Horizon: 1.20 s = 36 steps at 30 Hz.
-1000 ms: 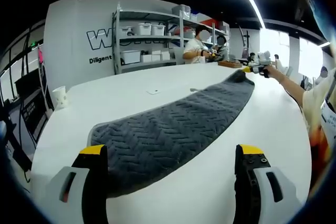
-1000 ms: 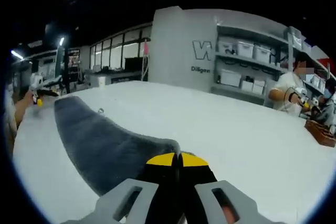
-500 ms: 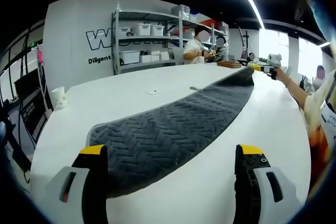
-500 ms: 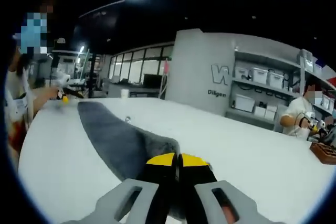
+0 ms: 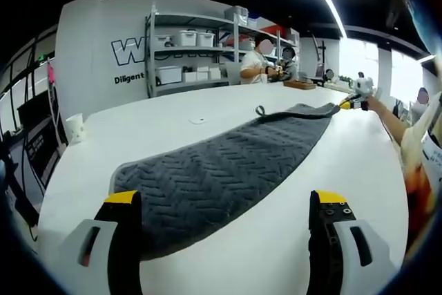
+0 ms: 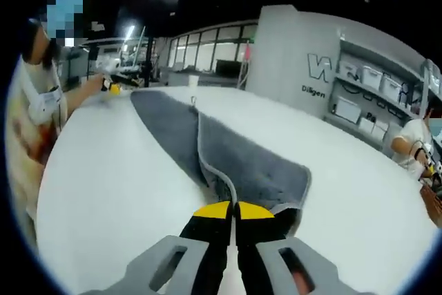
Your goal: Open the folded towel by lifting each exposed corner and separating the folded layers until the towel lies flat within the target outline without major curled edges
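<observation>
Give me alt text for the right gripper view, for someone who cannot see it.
The right claw, shut on a corner of the grey towel, lifts the top layer off the white table. The towel runs away toward the left claw, held in a person's hand at the far end. Storage shelves stand behind.

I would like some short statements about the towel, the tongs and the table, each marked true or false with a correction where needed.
1. The right tongs are closed on the grey towel. True.
2. The left tongs are closed on the towel. False: they are open, one jaw on each side of the near end of the towel.
3. The towel lies on a white table. True.
4. A white cup stands on the towel. False: it stands on the table, apart from the towel.
5. At the right tongs, one layer of the towel is turned open from the one beneath. True.
</observation>
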### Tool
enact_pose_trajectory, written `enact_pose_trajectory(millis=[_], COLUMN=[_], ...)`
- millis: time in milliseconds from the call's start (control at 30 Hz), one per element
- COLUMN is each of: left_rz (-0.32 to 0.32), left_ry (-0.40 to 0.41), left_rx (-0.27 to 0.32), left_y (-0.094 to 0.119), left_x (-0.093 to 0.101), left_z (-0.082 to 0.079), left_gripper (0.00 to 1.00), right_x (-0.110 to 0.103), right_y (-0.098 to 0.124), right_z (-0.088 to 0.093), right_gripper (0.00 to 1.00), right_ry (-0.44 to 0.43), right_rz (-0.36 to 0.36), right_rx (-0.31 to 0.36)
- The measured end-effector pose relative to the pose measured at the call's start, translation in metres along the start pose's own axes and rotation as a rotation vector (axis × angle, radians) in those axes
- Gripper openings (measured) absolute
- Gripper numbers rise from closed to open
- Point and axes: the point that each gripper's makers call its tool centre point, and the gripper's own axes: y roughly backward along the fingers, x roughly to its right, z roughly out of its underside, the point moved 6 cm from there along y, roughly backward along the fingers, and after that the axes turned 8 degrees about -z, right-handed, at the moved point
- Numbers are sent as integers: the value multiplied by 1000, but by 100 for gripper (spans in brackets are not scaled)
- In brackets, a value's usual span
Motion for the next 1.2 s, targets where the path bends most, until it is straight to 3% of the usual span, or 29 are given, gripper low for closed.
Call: enact_pose_trajectory(millis=[267,467,600,733,833,1033,1200], left_rz=[10,7,8,10,11,13,22], left_ry=[-5,-8,-9,-8,-10,-10,-16], left_rx=[-3,-8,-7,-2,-3,-3,-9], left_y=[-1,0,0,0,0,2,3], left_x=[3,2,2,2,2,2,4], left_z=[0,1,1,0,1,1,2], left_gripper=[100,100,100,100,100,100,100], right_x=[-8,-3,-1,-6,-7,-20,-30], right_y=[-16,-13,-9,-3,0,2,-5], right_z=[12,13,12,6,1,-13,-31], right_gripper=[0,0,14,19,31,55,66], right_ry=[-52,-63,-73,-54,-62,-28,9], right_rz=[-34,-4,10,30,46,63,66], right_rx=[-82,-87,-80,-70,-40,-42,-34])
